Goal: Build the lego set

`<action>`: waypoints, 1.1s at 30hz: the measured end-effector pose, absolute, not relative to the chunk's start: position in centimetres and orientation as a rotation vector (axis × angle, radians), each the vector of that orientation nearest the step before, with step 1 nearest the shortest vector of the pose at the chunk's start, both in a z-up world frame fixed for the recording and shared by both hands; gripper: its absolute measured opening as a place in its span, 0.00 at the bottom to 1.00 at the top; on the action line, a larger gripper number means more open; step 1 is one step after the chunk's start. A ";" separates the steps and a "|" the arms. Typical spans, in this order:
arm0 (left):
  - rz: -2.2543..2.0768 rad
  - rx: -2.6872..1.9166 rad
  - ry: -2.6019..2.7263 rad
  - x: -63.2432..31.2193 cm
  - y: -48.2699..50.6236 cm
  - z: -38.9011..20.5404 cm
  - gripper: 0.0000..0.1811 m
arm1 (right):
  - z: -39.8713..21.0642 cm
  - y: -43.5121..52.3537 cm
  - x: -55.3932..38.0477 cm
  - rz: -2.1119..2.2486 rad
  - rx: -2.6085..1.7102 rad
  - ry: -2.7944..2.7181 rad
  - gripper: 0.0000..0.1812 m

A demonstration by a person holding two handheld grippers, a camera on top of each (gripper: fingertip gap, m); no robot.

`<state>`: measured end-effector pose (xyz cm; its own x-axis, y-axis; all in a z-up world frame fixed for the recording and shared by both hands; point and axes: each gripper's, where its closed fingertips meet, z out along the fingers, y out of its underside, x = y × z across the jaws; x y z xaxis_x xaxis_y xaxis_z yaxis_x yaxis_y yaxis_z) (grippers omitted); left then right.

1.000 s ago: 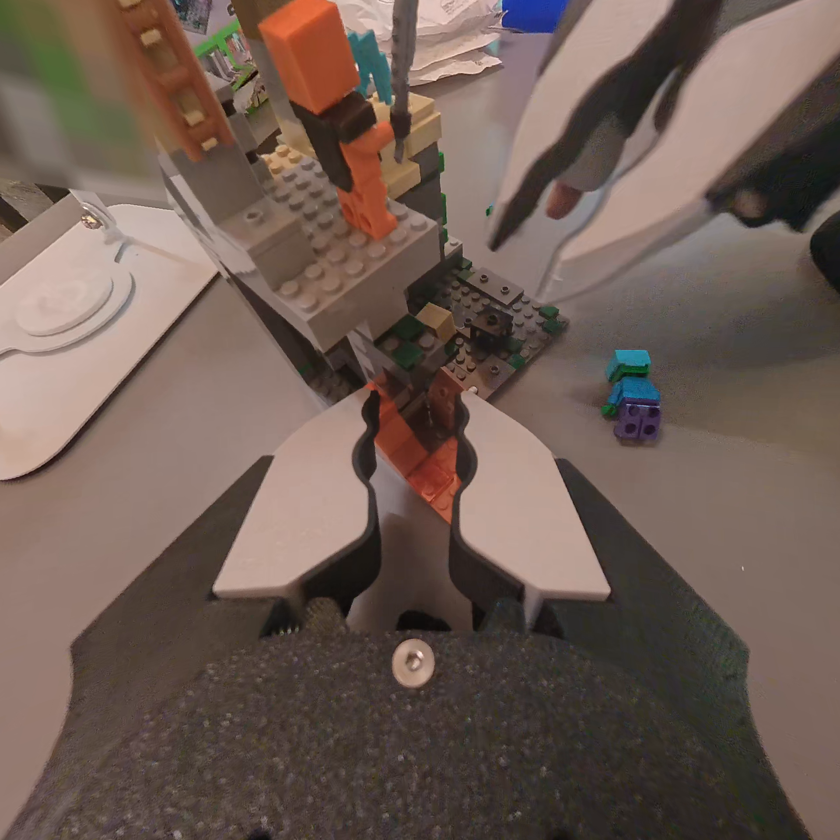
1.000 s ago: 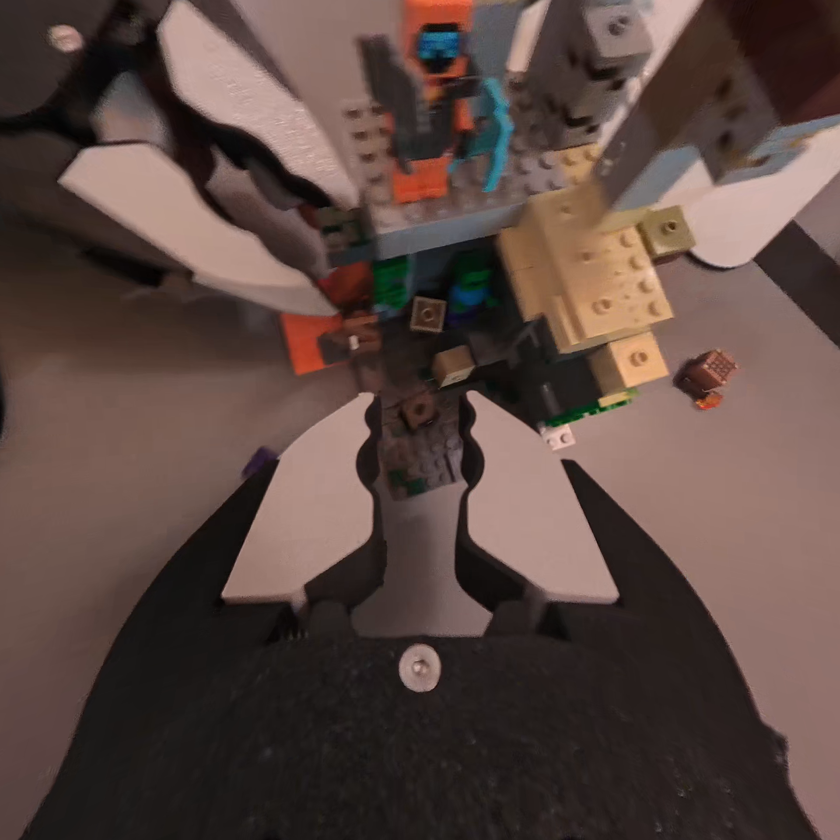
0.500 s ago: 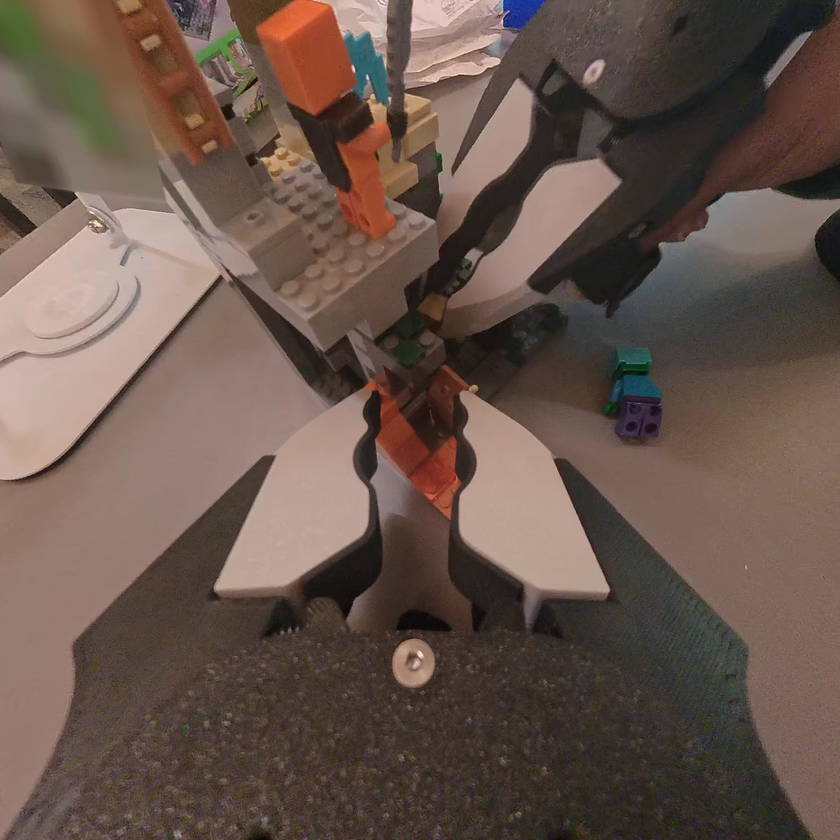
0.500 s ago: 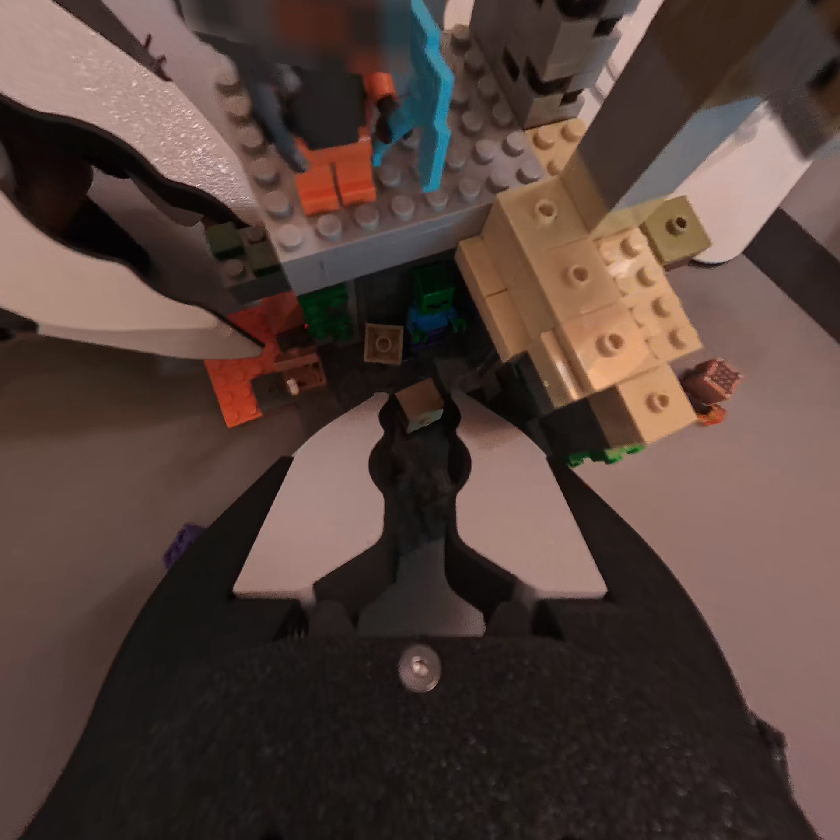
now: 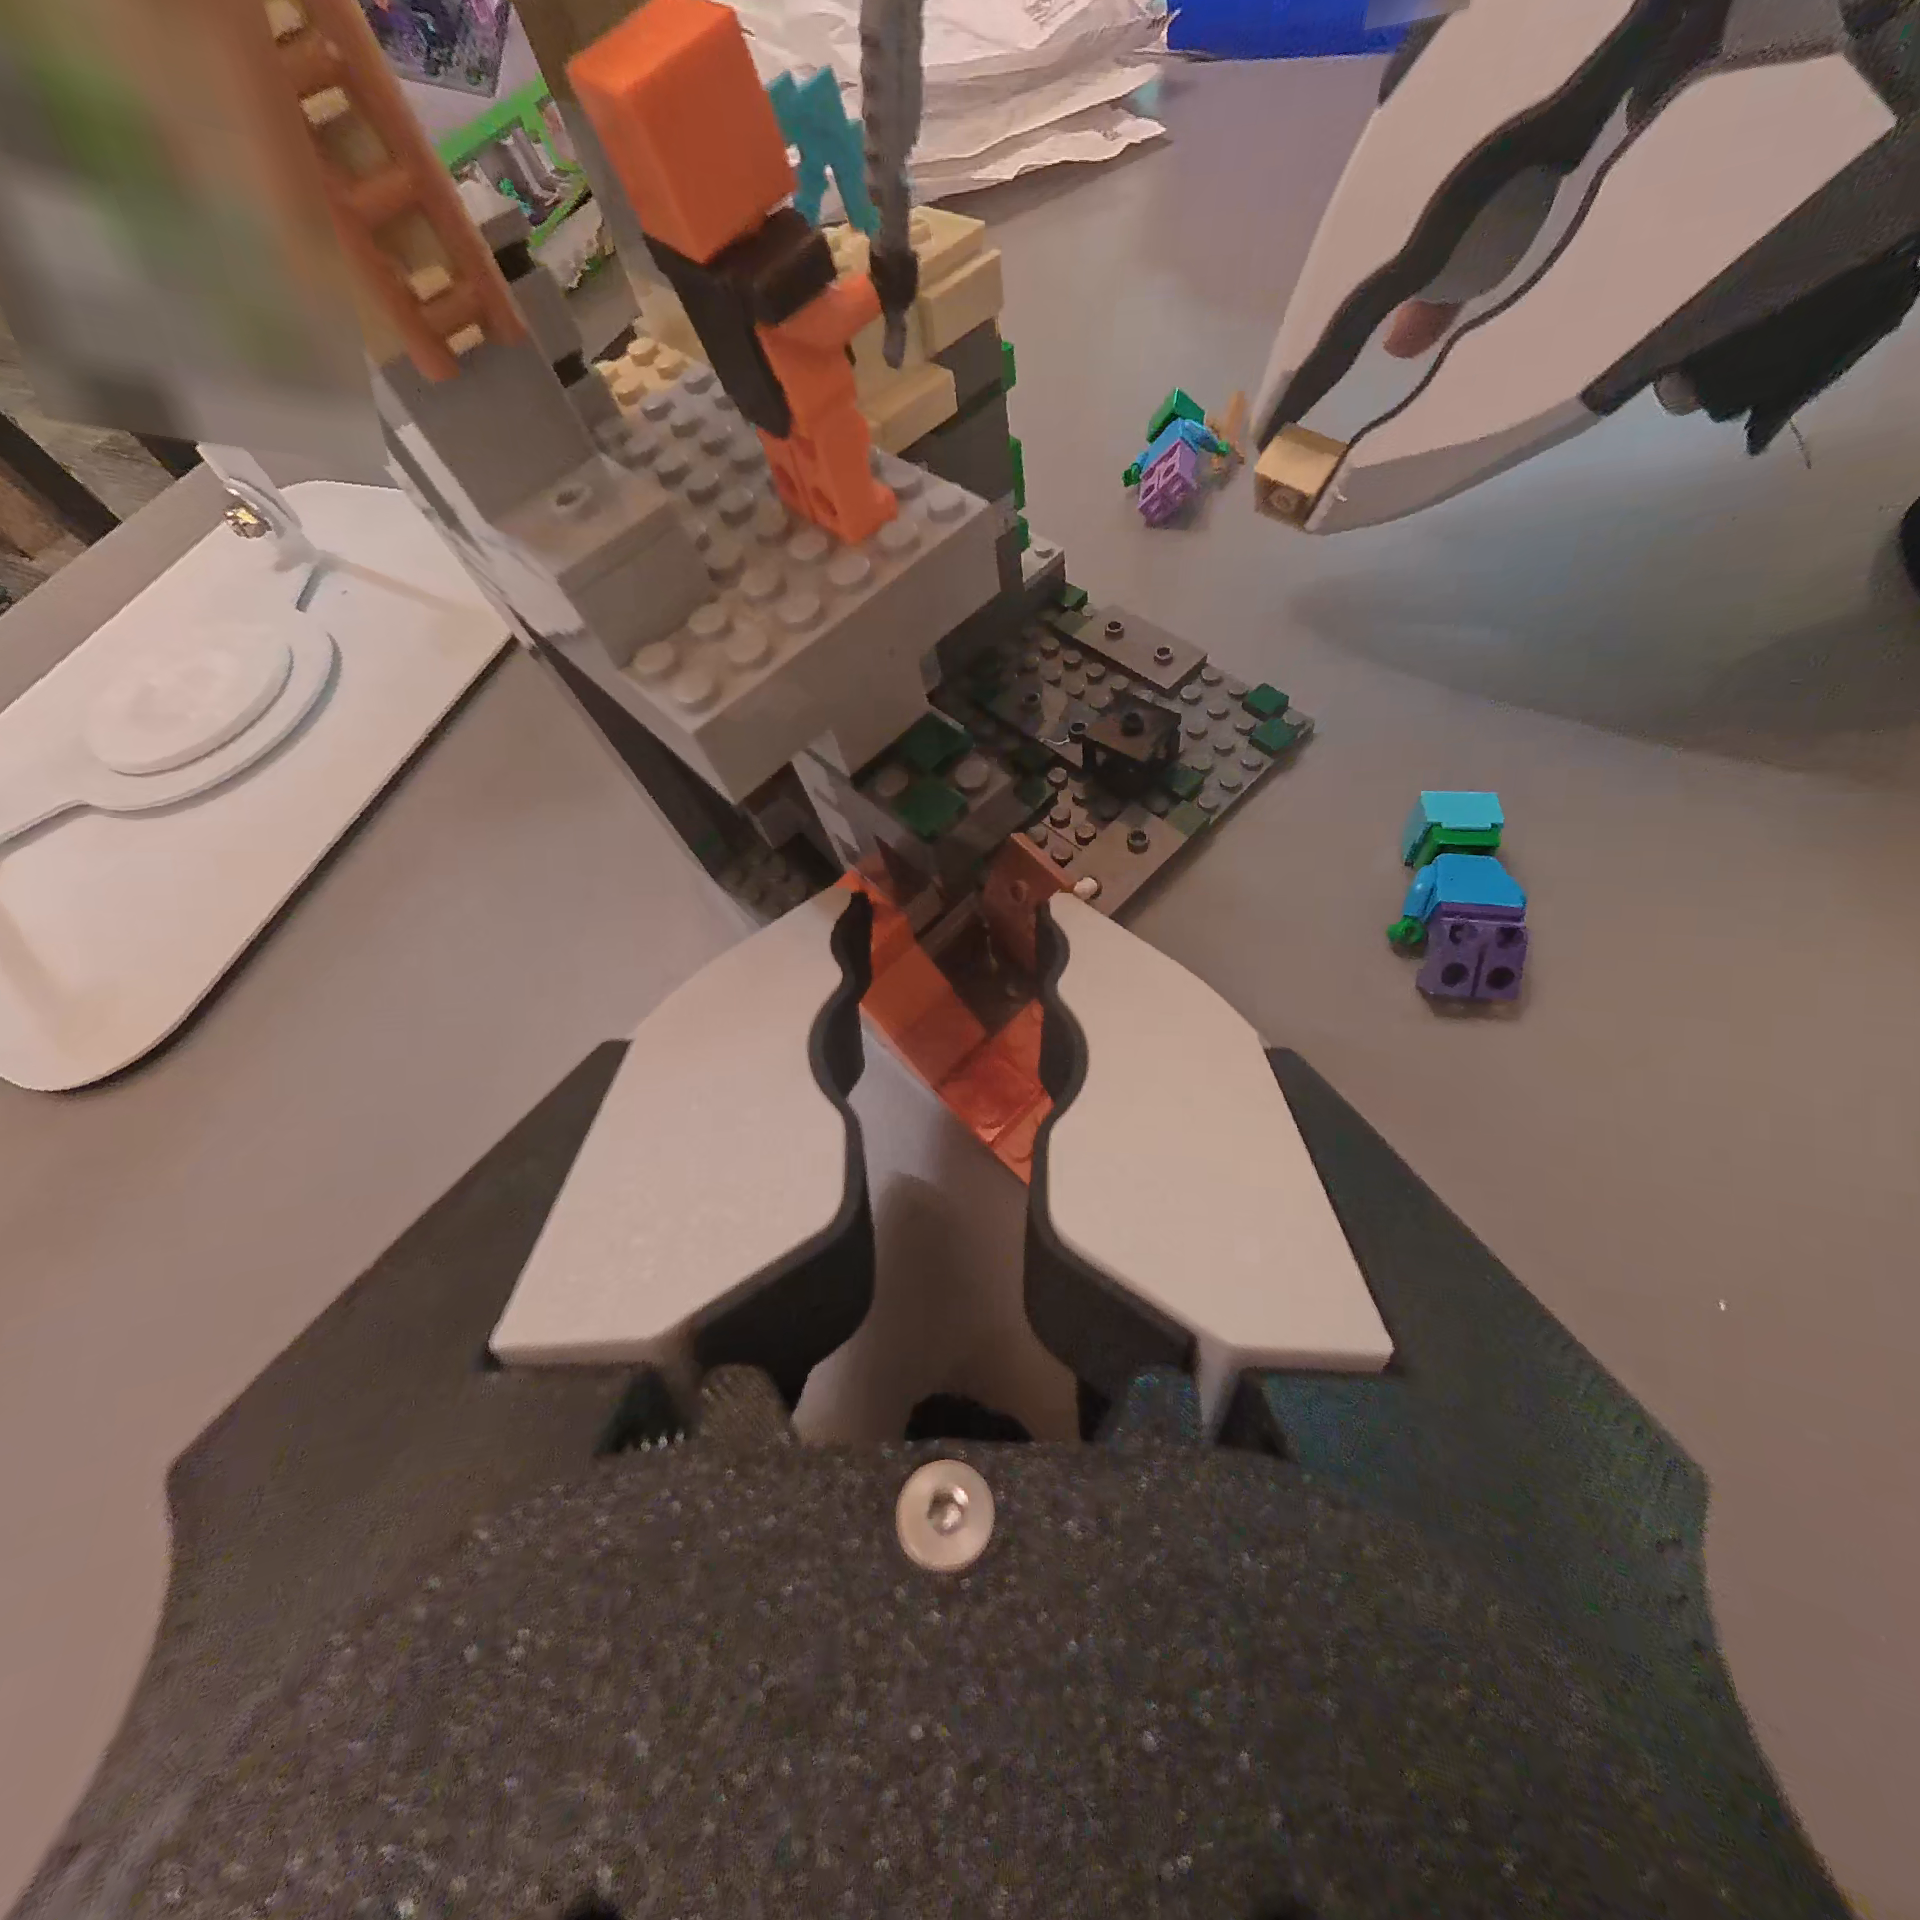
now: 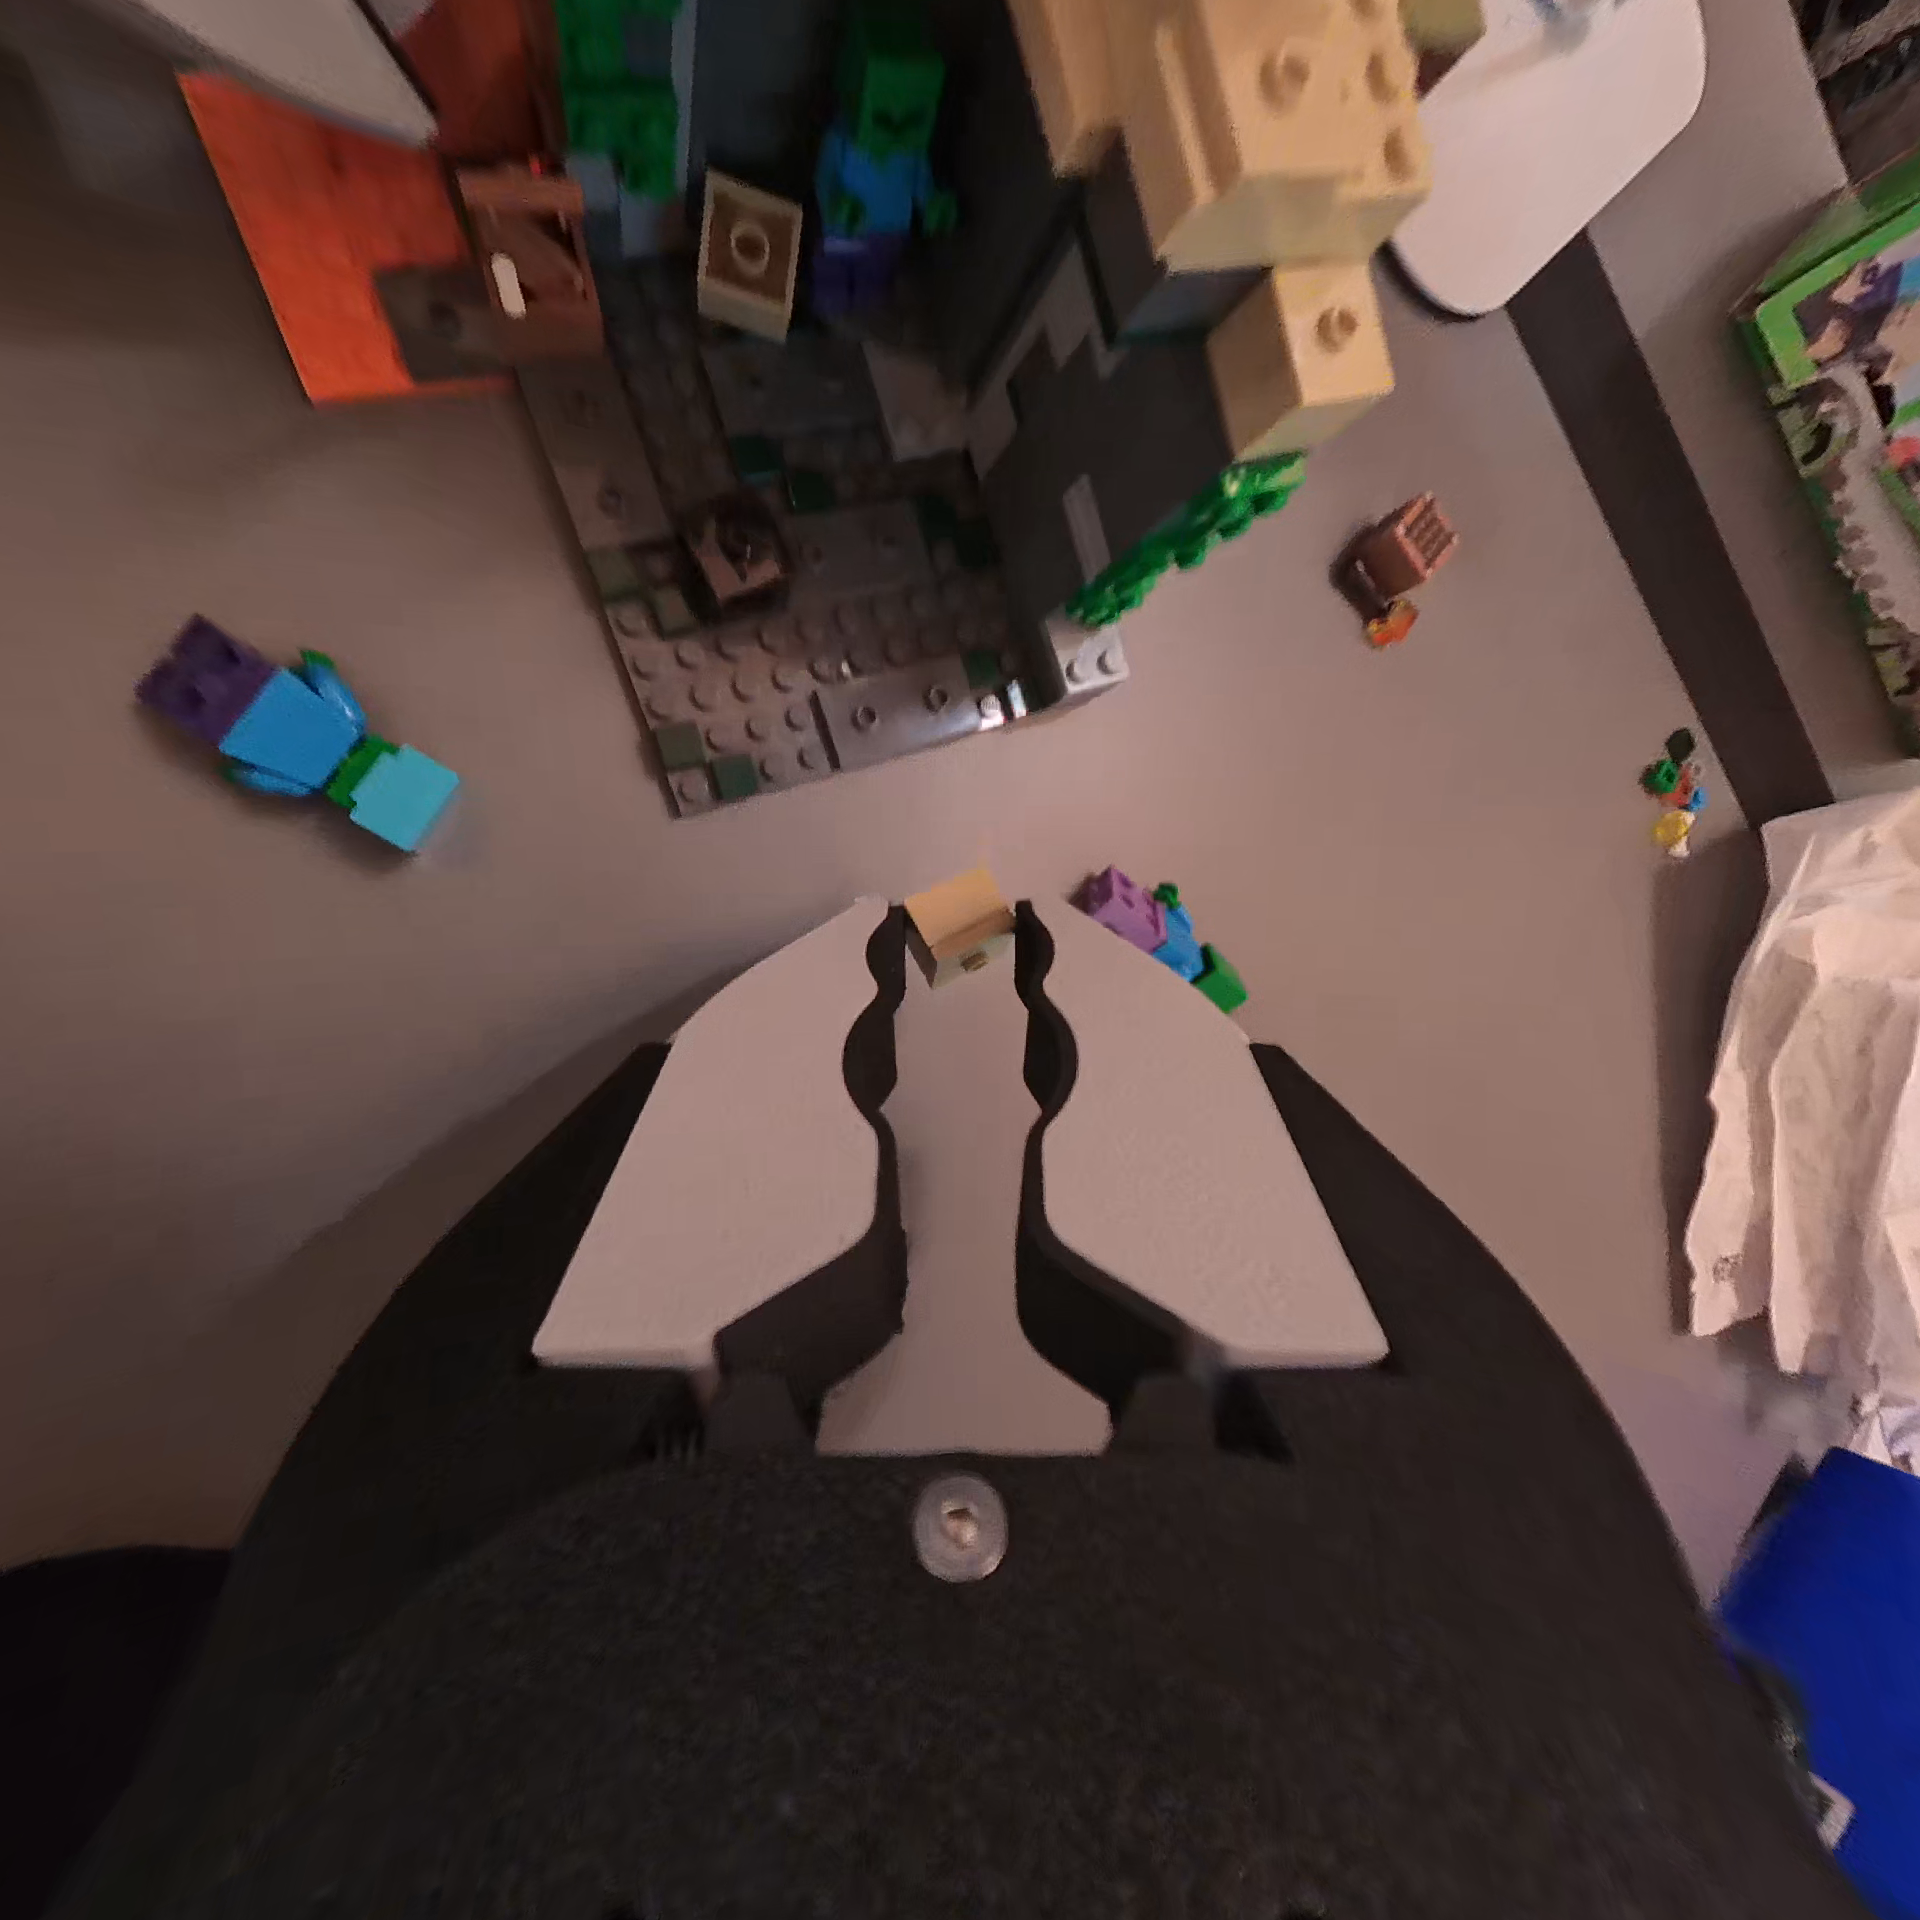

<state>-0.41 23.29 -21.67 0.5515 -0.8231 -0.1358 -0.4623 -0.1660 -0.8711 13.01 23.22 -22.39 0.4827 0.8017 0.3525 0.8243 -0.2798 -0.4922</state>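
Both tongs are gripping: our right gripper (image 6: 956,914) is pinching a small tan brick (image 6: 958,928) at its tips above the table (image 6: 312,1039), clear of the model, while our left gripper (image 5: 951,914) is clamping the orange plate (image 5: 971,1049) at the model's (image 5: 810,665) edge. We are judging that seating the brick calls for holding the model steady, aligning studs squarely, then pressing straight down.
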 end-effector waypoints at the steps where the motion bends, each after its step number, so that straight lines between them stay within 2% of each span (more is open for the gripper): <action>1: -0.459 -1.807 1.060 -0.4 23.3 -21.7 0.16 | -22.7 23.1 13.3 -0.054 -2.111 -1.341 0.11; 8: -0.460 -1.807 1.058 -0.4 23.3 -21.7 0.16 | -22.4 23.0 13.5 -0.021 -2.130 -1.327 0.15; 14: -0.466 -1.809 1.056 -0.4 23.3 -21.7 0.16 | -20.0 22.9 7.0 0.250 -2.016 -1.303 0.16; 24: -0.487 -1.807 1.042 -1.2 22.9 -21.4 0.15 | -23.5 25.7 2.4 0.292 -2.088 -1.242 0.16; 33: -0.490 -1.809 1.041 -1.3 22.9 -21.4 0.15 | -24.3 26.2 1.6 0.315 -2.098 -1.222 0.09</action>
<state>-1.28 22.89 -21.43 0.5559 -0.8239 -0.1109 -0.4400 -0.1784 -0.8801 1.65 26.23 -24.29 0.5300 0.8389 0.1239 0.6743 -0.3283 -0.6614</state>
